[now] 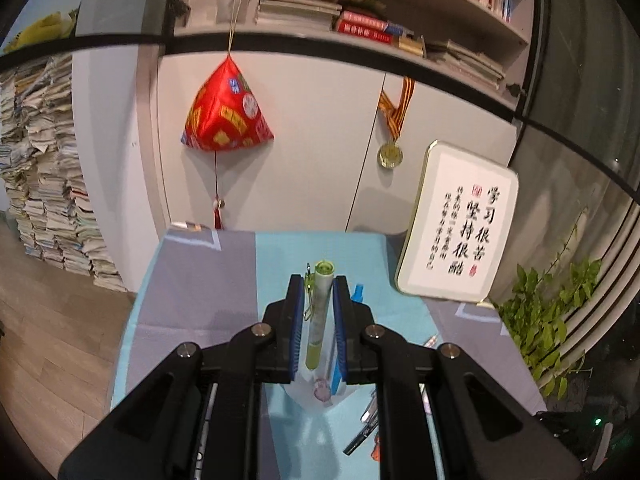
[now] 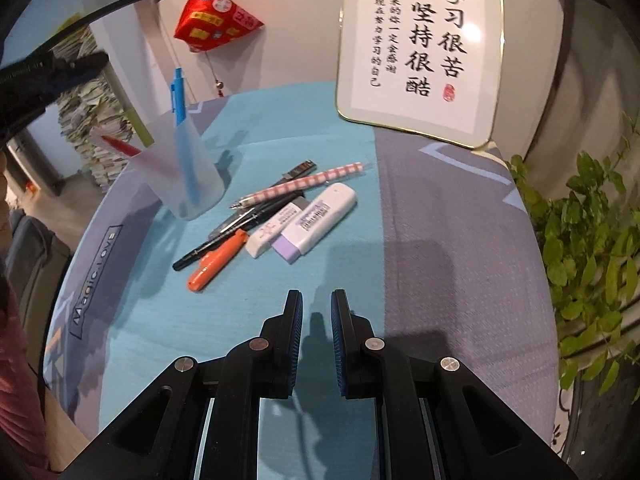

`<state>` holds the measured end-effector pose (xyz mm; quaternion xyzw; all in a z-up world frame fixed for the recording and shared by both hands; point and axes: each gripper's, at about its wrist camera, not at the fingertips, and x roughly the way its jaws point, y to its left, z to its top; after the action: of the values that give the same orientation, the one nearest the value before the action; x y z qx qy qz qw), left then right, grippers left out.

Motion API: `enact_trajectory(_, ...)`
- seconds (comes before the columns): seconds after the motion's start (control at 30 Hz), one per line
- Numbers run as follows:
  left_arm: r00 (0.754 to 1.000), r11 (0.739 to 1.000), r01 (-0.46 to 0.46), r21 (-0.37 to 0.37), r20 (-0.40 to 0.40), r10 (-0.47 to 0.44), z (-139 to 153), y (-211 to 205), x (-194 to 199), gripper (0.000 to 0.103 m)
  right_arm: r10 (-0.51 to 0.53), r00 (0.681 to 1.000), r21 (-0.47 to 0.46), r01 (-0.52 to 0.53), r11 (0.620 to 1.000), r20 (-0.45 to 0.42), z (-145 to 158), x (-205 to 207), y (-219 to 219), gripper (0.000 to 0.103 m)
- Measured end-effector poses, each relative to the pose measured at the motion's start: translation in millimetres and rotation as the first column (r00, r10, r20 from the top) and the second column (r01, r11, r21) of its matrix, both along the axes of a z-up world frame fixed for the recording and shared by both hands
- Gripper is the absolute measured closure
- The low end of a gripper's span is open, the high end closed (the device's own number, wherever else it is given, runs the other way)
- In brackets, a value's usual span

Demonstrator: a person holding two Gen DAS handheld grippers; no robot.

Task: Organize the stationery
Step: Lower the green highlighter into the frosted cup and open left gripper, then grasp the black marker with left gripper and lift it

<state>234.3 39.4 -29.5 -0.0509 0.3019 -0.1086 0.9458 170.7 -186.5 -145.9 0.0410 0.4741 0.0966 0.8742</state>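
My left gripper (image 1: 318,280) is shut on a pale green pen (image 1: 320,312) that stands upright between its pads. Below it sits a translucent cup (image 1: 316,396). In the right wrist view that cup (image 2: 188,176) holds a blue pen (image 2: 180,100) and a red pen (image 2: 120,146), and the green pen's lower end (image 2: 140,126) reaches into it. The left gripper (image 2: 80,68) is a blur at the top left. A loose pile lies beside the cup: pink checked pen (image 2: 304,184), black pens (image 2: 240,224), orange marker (image 2: 216,264), white eraser (image 2: 272,232), white-and-purple eraser (image 2: 316,220). My right gripper (image 2: 316,296) hangs shut and empty just in front of the pile.
A teal and grey cloth (image 2: 440,240) covers the small table. A framed calligraphy plaque (image 2: 420,48) leans at the back right, and a leafy plant (image 2: 592,232) stands off the right edge. A red ornament (image 1: 226,112) hangs on the cabinet behind. Paper stacks (image 1: 48,180) rise from the floor on the left.
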Motion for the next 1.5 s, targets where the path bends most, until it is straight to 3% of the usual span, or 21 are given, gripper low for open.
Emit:
enact_trajectory(0.67,0.995,0.999,0.02,0.026,-0.097,-0.018,-28.5,-5.2,0.3,0.09,-0.005,0.998,0.015,0.006,1.0,-0.056,-11.6,2.3,0.4,0.09)
enact_trajectory(0.77,0.994,0.999,0.021,0.025,-0.108,-0.019,-29.4,-3.9,-1.8,0.08,-0.011,0.998,0.024,0.012,1.0,-0.062,-12.2,2.2,-1.2,0.09)
enact_trajectory(0.87,0.996,1.0,0.01,0.028,-0.087,-0.007,-25.2,-1.4,-7.6,0.075,-0.014,0.998,0.024,0.015,1.0,-0.062,-12.1,1.2,-1.1,0.09)
enact_trajectory(1.07,1.0,0.999,0.024,0.041,0.008,-0.025,-7.1,-1.4,-39.6,0.075,-0.009,0.998,0.021,0.01,1.0,-0.066,-12.6,1.6,-0.1,0.09)
enact_trajectory(1.23,0.984,0.984,0.166,0.062,0.063,-0.169,-3.7,-18.6,-80.6,0.074,-0.011,0.997,0.026,0.013,1.0,-0.082,-16.1,4.6,0.1,0.09)
enact_trajectory(1.33,0.971,0.965,0.234,0.119,0.024,-0.239,-24.1,-37.0,-90.2,0.074,-0.008,0.996,0.028,0.011,1.0,-0.092,-18.2,5.0,2.0,0.09)
enact_trajectory(1.4,0.97,0.954,0.244,0.175,-0.037,-0.241,-47.7,-48.3,-85.7,0.074,-0.006,0.995,0.03,0.009,1.0,-0.096,-19.6,5.0,2.8,0.09)
enact_trajectory(1.5,0.963,0.948,0.257,0.186,-0.132,-0.236,-77.6,-53.9,-71.8,0.074,-0.007,0.995,0.038,0.011,0.999,-0.098,-18.9,5.4,-0.1,0.09)
